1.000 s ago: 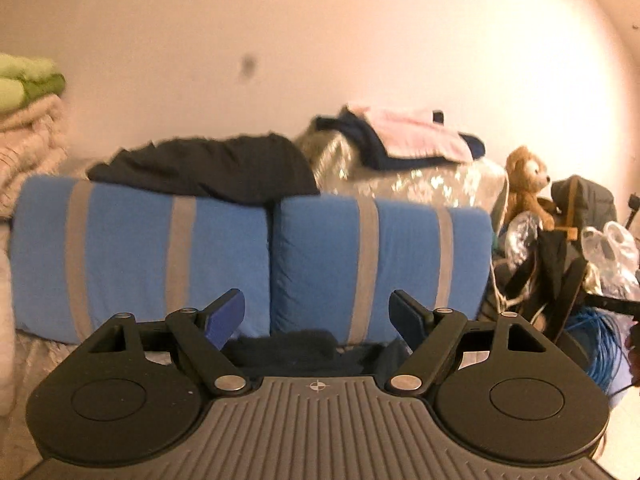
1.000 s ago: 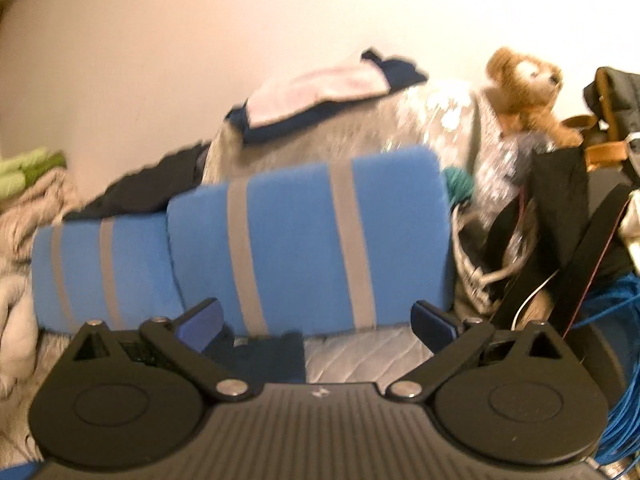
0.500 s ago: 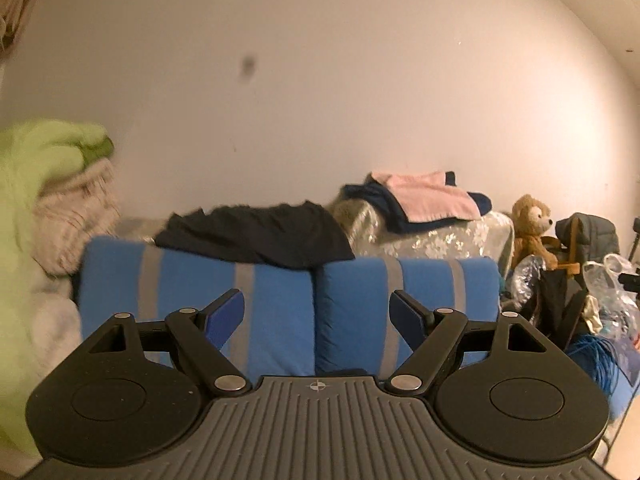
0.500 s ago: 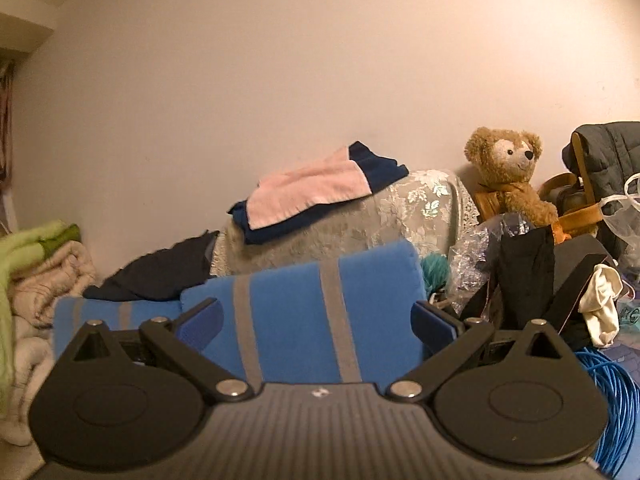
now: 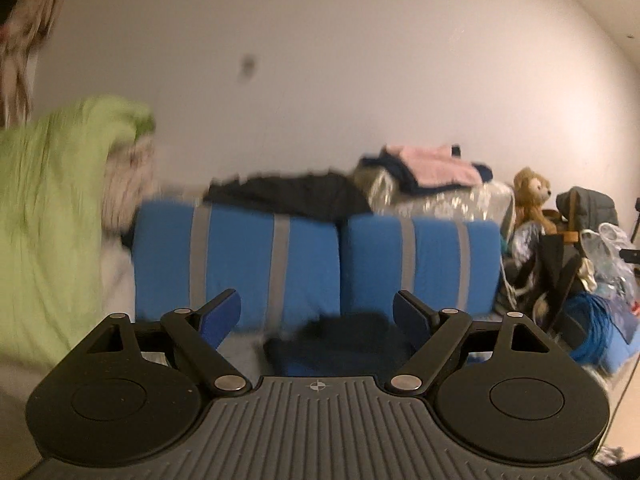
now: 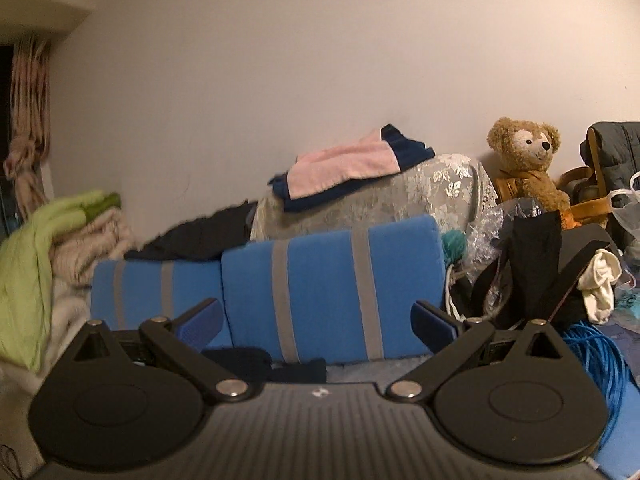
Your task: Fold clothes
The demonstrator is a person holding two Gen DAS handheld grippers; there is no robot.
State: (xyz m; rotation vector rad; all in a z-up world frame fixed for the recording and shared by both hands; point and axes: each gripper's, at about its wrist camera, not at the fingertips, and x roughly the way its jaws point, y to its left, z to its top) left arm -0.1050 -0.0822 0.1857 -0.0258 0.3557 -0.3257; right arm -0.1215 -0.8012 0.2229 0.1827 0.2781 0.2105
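A dark navy garment [image 5: 340, 344] lies bunched on the bed in front of two blue cushions with grey stripes [image 5: 316, 268]. My left gripper [image 5: 318, 312] hangs open just above and behind it, nothing between its fingers. In the right wrist view the same dark garment [image 6: 264, 364] shows low between the fingers of my right gripper [image 6: 316, 324], which is open and empty too. A black garment [image 5: 288, 196] is draped over the cushions' top. A pink and navy folded pile [image 6: 352, 168] rests on a lace-covered mound.
A green blanket [image 5: 52, 216] and beige bedding [image 6: 88, 248] are stacked at the left. A teddy bear [image 6: 528, 164], bags [image 6: 536, 264], a plastic sack and a coil of blue cable [image 6: 600, 356] crowd the right. A plain wall stands behind.
Both grippers pulled back and tilted up from the bed over the last second. The left view then dipped again, bringing the dark garment back between its fingers. Both stayed open.
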